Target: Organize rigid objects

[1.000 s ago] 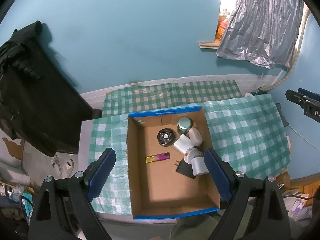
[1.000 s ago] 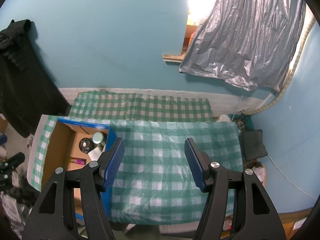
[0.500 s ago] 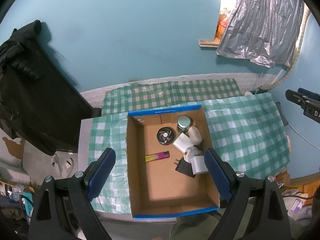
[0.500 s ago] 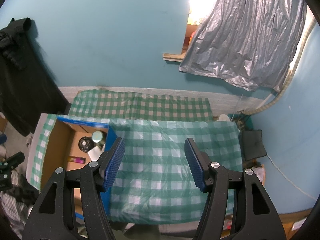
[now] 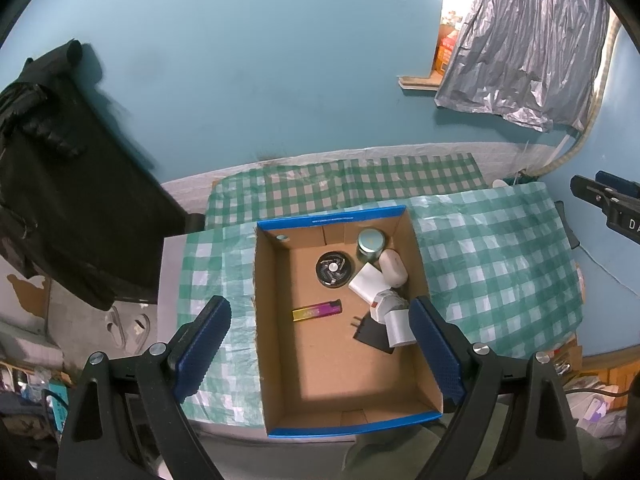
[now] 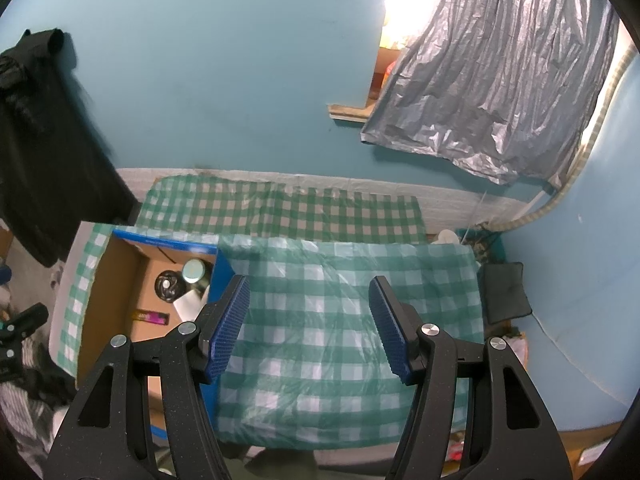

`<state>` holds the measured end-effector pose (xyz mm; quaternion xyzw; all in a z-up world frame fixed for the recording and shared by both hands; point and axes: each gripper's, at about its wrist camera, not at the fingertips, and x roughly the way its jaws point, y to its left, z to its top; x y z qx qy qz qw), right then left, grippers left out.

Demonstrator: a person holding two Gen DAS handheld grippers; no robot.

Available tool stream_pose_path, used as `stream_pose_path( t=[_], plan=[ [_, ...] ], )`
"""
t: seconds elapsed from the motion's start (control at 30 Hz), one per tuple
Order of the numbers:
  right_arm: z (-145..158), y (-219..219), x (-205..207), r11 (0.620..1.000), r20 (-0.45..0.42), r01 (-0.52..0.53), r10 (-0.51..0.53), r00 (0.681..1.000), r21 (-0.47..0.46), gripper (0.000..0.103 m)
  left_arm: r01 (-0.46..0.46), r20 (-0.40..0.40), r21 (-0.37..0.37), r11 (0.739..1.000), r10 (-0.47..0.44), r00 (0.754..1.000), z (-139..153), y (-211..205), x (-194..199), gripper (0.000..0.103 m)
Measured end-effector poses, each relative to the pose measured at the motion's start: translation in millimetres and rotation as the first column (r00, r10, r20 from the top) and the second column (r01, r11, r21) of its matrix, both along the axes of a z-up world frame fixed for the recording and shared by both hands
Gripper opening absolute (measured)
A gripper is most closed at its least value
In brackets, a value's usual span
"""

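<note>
Cardboard box (image 5: 340, 368) with a blue rim sits on the counter (image 5: 500, 280), which is covered in a glossy green-and-white checked cloth. Your left gripper (image 5: 320, 350) hangs above it with its jaws wide apart and nothing between them.

From the left view you see the whole brown floor of the box. Its far right corner is crowded. A small round tin with a pale teal lid (image 5: 370, 242) stands at the back wall. Beside it lies a smooth, rounded white case (image 5: 394, 267). A white rectangular block (image 5: 367, 282) lies in front of it, tilted. Nearer you are a white cylinder (image 5: 398, 326) and a flat black plug adapter (image 5: 372, 334) with prongs. A black round disc with metal parts (image 5: 334, 269) sits left of that cluster. A slim lighter (image 5: 317, 312), pink fading to yellow, lies apart near the middle.

The right view catches only the box's far end, at the left. Your right gripper (image 6: 310, 326) hovers over bare cloth, its ridged blue pads (image 6: 230, 326) spread and empty. Crinkled silver sheeting (image 6: 500, 80) hangs on the blue wall.
</note>
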<state>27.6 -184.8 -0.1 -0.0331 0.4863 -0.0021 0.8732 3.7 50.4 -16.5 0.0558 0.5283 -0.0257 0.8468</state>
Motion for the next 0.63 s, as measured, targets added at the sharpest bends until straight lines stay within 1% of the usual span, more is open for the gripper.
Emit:
stream_pose_path(
  t=[0.47,0.63],
  plan=[
    [-1.0,-1.9,2.0,1.000,-0.005,-0.009,0.009,1.000,-0.001,0.061,-0.011,0.002,0.004,1.000,0.011,1.000,0.2,-1.4,2.7,0.093],
    [-1.1,-2.4,2.9,1.000,-0.007,-0.011,0.011,1.000,-0.002,0.061,-0.016,-0.010,0.007,1.000,0.016,1.000,-0.3,-0.7,4.4,0.093]
  ],
)
